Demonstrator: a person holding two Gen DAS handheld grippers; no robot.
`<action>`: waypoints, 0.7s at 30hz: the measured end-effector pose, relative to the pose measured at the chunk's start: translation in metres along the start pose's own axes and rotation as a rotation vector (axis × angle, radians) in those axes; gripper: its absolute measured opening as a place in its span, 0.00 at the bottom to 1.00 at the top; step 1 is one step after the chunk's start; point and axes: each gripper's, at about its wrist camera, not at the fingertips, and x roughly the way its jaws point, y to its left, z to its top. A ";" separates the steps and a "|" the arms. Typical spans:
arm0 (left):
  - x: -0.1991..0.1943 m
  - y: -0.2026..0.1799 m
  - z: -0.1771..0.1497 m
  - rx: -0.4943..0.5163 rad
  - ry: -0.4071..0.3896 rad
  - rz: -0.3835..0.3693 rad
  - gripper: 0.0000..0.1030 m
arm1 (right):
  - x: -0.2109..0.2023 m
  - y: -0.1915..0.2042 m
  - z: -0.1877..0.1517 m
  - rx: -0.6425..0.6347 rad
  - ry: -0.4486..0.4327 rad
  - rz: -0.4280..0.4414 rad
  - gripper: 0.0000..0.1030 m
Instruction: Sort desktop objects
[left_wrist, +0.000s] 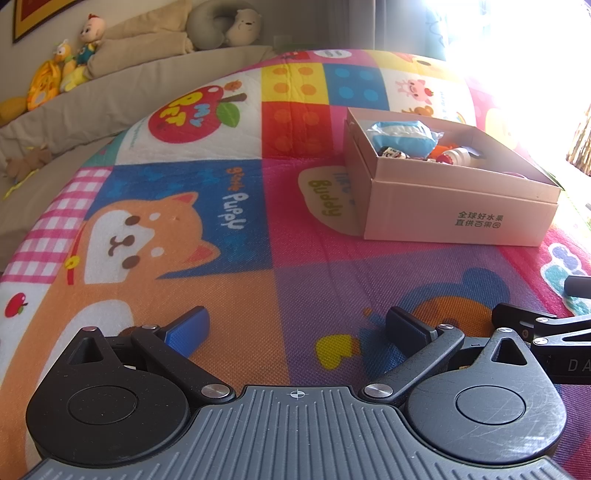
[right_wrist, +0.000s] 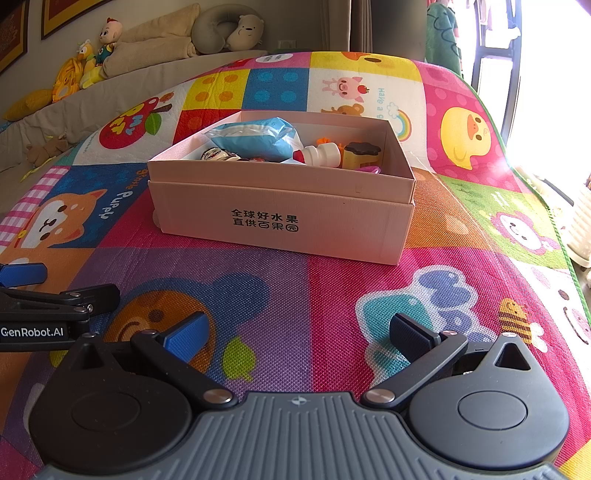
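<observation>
A pink cardboard box (right_wrist: 288, 221) with black print stands on the colourful play mat (right_wrist: 258, 288); it also shows at the right in the left wrist view (left_wrist: 458, 218). Inside lie a blue-and-white packet (right_wrist: 258, 138), a small white bottle with a red cap (right_wrist: 319, 155), a yellow block toy with a brown top (right_wrist: 362, 155) and a small face figure (right_wrist: 218, 154). My left gripper (left_wrist: 297, 332) is open and empty, low over the mat, left of the box. My right gripper (right_wrist: 299, 336) is open and empty, in front of the box.
The mat (left_wrist: 184, 221) covers the whole surface. A grey sofa (left_wrist: 110, 92) with plush toys (left_wrist: 74, 62) and cushions (right_wrist: 229, 29) stands behind. The mat's right edge (right_wrist: 554, 229) drops off near a bright window. Each gripper shows at the edge of the other's view.
</observation>
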 end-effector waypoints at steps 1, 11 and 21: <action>0.000 0.000 0.000 -0.001 0.000 0.000 1.00 | 0.000 0.000 0.000 0.000 0.000 0.000 1.00; 0.000 0.001 0.000 0.000 0.001 0.000 1.00 | 0.000 0.000 0.000 0.000 0.000 0.000 1.00; 0.000 0.001 0.000 -0.001 0.001 0.000 1.00 | 0.000 0.000 0.000 0.000 0.000 0.000 1.00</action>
